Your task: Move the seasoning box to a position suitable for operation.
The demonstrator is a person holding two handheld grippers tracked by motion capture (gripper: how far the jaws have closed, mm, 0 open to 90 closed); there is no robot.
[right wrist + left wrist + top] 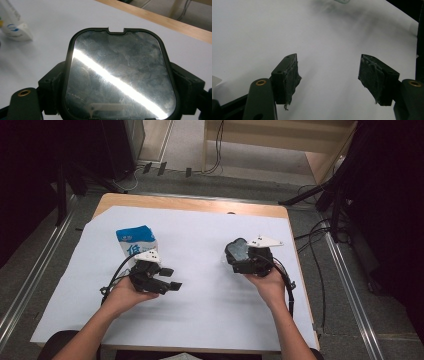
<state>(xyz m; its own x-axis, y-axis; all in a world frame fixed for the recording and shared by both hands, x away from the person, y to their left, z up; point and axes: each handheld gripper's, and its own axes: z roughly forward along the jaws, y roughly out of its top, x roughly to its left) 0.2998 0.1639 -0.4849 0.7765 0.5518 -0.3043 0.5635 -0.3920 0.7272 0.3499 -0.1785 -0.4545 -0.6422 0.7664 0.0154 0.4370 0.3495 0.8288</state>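
My right gripper [239, 256] is shut on a flat black-rimmed panel [237, 250] with rounded corners and a glossy dark face. In the right gripper view the panel [120, 72] stands between the jaws, which press on its two side edges; a notch marks its top rim. My left gripper [171, 278] is held low over the white sheet, jaws open and pointing right. The left gripper view shows its worn pads [290, 79] wide apart with only paper between them. A blue and white packet [136, 240] lies just behind the left gripper.
A white paper sheet [210, 295] covers most of the wooden table [200, 204]. The packet's end [13, 27] appears at the top left of the right gripper view. Cables and dark stands lie on the floor beyond the table.
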